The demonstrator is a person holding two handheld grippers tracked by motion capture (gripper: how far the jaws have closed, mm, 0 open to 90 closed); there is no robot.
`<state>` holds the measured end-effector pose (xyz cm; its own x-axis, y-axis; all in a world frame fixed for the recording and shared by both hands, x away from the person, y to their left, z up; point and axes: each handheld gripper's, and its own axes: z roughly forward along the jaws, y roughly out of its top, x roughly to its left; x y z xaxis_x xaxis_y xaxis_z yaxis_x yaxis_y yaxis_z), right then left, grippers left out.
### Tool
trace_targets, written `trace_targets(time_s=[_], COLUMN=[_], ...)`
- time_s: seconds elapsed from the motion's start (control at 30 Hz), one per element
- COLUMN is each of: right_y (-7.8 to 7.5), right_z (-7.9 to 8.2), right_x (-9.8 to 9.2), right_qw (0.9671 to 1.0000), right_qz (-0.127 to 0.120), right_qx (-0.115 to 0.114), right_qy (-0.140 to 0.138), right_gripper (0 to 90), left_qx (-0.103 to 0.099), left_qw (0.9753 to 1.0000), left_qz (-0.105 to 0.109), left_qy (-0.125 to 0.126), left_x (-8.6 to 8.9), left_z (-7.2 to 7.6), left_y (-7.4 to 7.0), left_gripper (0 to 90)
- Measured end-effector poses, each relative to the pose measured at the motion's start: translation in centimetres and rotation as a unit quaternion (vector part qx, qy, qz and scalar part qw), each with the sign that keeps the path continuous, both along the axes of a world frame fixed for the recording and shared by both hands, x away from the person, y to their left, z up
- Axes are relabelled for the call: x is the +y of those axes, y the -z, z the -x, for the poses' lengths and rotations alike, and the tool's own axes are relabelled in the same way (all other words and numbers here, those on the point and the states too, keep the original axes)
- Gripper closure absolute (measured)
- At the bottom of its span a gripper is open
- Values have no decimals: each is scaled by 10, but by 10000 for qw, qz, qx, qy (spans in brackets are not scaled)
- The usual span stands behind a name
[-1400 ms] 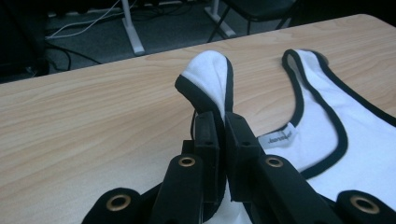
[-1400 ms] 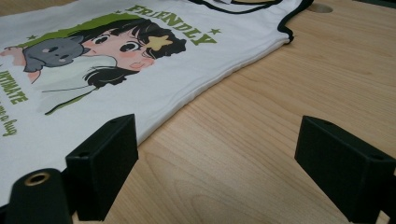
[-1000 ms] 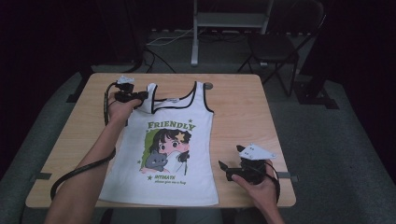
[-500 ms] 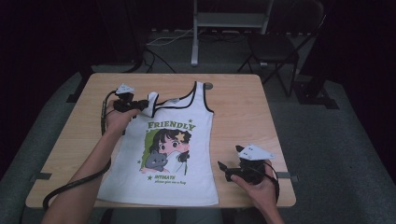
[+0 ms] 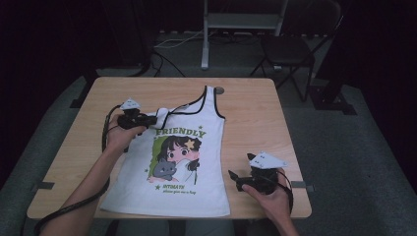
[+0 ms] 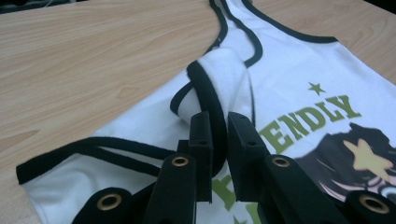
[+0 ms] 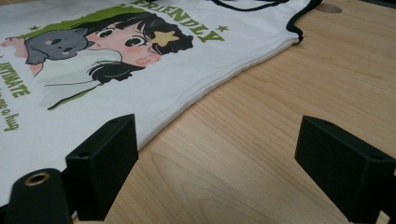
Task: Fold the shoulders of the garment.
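Left gripper [image 6: 218, 140] clamped the folded strap [image 6: 219, 79] of the tank top [image 5: 182, 167], at table [image 5: 255, 105] centre | right gripper [image 7: 215, 163] gaped at 4 o'clock, off the hem | risk: thin strap slipping out, fold springing back.

Table [image 5: 246, 113] lit evenly from above in high view; surroundings left near black. Soft shadow cast beneath hands. High view slightly soft, low in detail. Shirt [image 6: 299, 70] print blurred just beyond left gripper [image 6: 219, 140] jaw tips; wood grain rendered sharp between right gripper [image 7: 215, 154] jaws. No glare seen.
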<state>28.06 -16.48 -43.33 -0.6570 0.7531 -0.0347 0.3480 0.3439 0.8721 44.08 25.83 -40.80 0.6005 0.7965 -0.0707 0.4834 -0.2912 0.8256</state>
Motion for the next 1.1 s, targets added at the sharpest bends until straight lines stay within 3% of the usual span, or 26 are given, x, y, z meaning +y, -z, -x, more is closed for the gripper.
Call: trace_targets(time_s=[0.53,0.8,1.0,1.1], right_y=[0,0,0,0], right_z=[0,0,0,0], right_x=[1,2,2,2], right_qw=[10000,10000,10000,10000], right_qz=[20,29,31,23], right_qx=[-5,-5,4,11], right_qy=[-11,-10,-7,-1], right_gripper=[128,128,128,128], left_qx=[239,253,90,119], left_qw=[9979,9962,9980,9970], left_qz=[-310,-466,-280,-314], left_qy=[516,691,553,704], left_x=[8,16,16,5], left_z=[32,48,38,28], left_y=[16,10,-9,-16], left_gripper=[732,634,590,569])
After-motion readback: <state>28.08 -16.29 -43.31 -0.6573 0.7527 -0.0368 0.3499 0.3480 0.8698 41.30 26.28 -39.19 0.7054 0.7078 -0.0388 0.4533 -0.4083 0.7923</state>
